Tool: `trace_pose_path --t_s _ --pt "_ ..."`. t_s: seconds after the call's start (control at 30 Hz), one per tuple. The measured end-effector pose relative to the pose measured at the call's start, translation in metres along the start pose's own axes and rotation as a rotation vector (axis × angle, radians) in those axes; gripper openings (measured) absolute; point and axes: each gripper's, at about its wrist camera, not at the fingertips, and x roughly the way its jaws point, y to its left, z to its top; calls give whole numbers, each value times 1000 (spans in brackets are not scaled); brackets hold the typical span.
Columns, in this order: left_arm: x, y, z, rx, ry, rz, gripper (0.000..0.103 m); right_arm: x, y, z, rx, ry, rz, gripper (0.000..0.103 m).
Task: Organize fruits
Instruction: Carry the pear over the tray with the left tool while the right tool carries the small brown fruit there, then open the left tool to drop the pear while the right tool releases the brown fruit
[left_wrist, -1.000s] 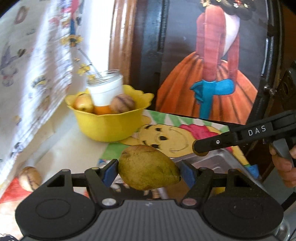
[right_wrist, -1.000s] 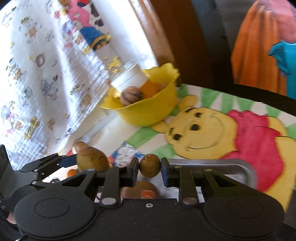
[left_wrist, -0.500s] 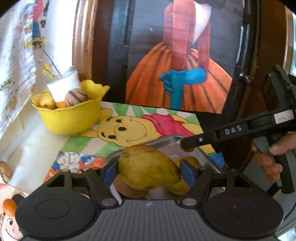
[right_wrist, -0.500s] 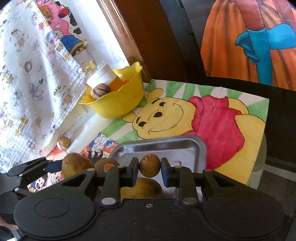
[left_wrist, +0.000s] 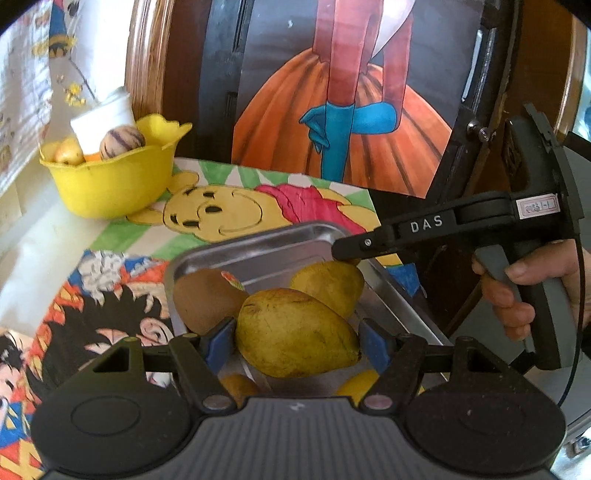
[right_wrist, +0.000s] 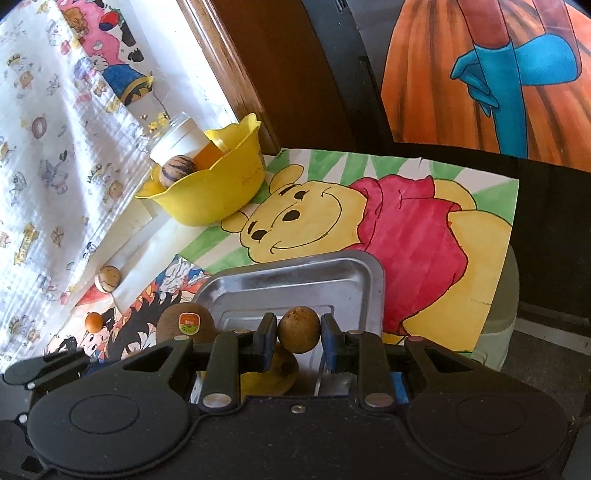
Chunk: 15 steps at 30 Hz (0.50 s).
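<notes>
Far left ahead of the left gripper (left_wrist: 295, 338): yellow bowl (left_wrist: 110, 184) with fruit. Left gripper clamps a pear (left_wrist: 295, 332) over the tray (left_wrist: 258, 243); kiwi (left_wrist: 205, 304) just left of its jaws, another pear (left_wrist: 328, 282) just beyond. Right gripper (right_wrist: 298, 338) squeezed on a small brown fruit (right_wrist: 298, 329) above the tray; stickered kiwi to its left, hand (left_wrist: 532, 284) on its handle.
</notes>
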Motion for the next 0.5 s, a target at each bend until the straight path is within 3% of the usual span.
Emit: trace_pose_path --t_s 0.5 --pt "19 10 -3 -142 92 -6 76 16 -5 1 12 32 -42 28"
